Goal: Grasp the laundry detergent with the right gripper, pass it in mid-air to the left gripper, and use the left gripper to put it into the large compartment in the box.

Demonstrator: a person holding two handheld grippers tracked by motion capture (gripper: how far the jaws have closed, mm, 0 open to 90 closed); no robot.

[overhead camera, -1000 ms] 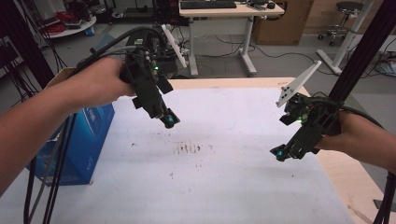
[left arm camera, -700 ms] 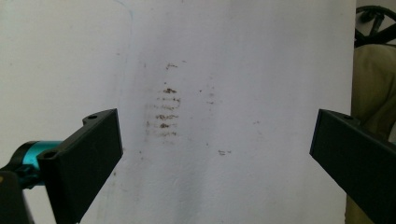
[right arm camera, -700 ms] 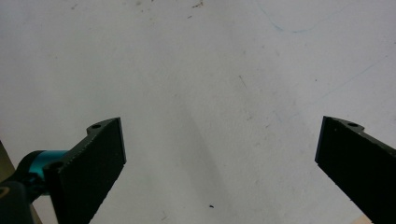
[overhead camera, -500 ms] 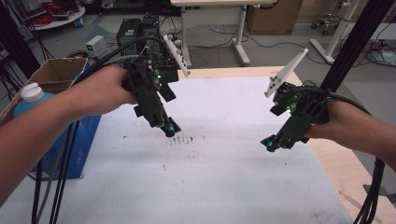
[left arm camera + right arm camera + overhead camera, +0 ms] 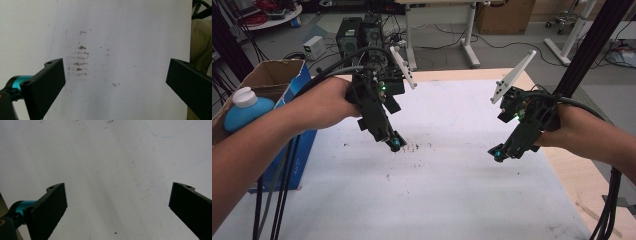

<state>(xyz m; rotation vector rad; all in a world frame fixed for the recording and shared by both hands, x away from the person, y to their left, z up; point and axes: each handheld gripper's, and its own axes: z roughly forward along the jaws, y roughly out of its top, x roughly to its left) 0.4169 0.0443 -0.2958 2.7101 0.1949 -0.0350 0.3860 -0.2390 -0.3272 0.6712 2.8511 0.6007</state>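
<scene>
right gripper (image 5: 498, 155): jaws spread wide, holding nothing, tilted down over the white table cover (image 5: 452, 200). left gripper (image 5: 395, 145): jaws spread wide, holding nothing, angled down just above the brown smudges (image 5: 417, 147) beyond it.

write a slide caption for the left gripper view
Open left tool poised above brown smudges on the white table cover.

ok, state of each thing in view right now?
left gripper: open, empty, held over the brown marks
right gripper: open, empty, above bare sheet
white sheet: flat, marked near the middle
cardboard box: open on top
blue bottle: white cap on
</scene>
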